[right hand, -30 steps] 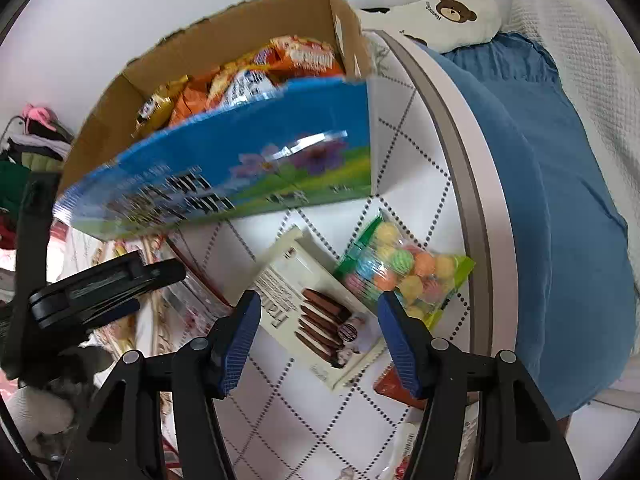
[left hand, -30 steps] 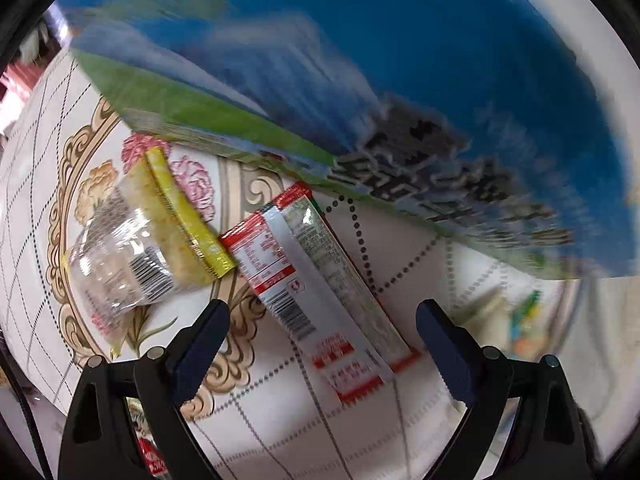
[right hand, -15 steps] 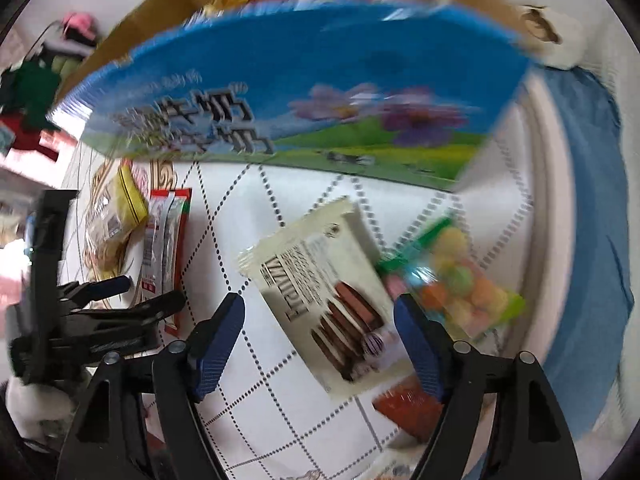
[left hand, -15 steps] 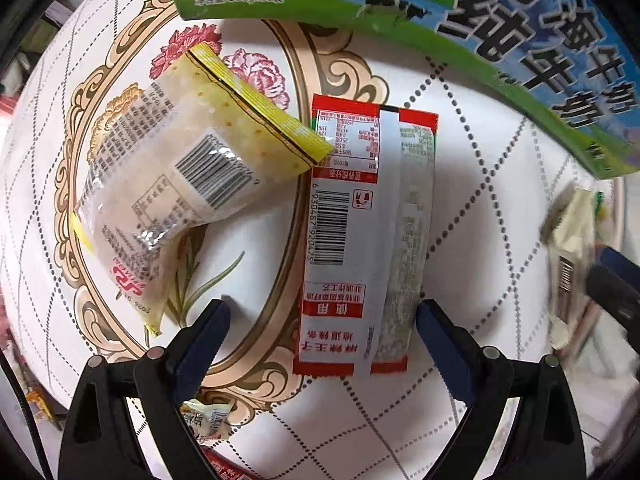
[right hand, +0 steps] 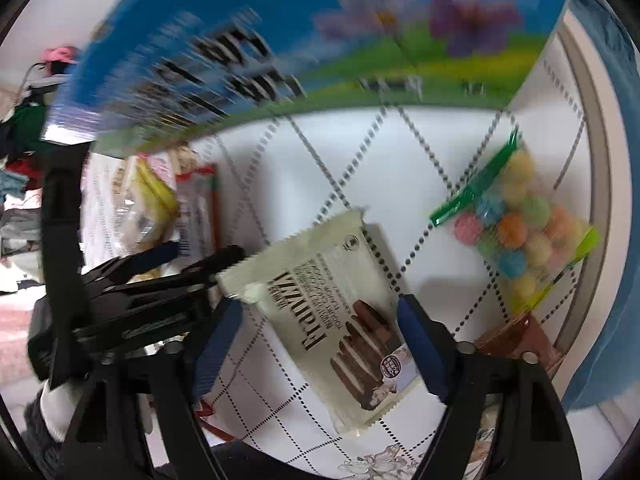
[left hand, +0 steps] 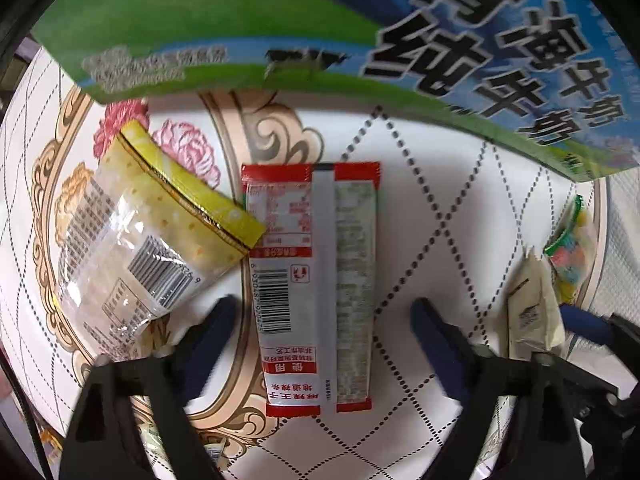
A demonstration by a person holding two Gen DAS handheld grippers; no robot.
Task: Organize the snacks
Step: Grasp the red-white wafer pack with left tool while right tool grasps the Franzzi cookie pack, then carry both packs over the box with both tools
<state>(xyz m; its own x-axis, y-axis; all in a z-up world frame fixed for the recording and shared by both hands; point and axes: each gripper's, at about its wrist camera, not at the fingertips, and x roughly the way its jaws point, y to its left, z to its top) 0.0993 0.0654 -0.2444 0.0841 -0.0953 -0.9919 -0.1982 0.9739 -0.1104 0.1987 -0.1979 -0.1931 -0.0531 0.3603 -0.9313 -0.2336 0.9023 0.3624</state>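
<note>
Red-and-white snack packet point(left hand: 312, 284) lies flat between the left gripper point(left hand: 320, 316)'s closing, untouching jaws; the right gripper point(right hand: 316, 324), jaws widening, straddles a cream wafer packet point(right hand: 340, 320).

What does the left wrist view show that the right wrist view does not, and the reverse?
Only the left wrist view: the barcode back of the red packet, lying between the open left gripper fingers, whose jaws have just been closing. Only the right wrist view: the wafer packet's printed front, between the right gripper fingers, whose jaws have just been opening, and a brown packet. Both: the blue box, yellow bag, candy bag.
</note>
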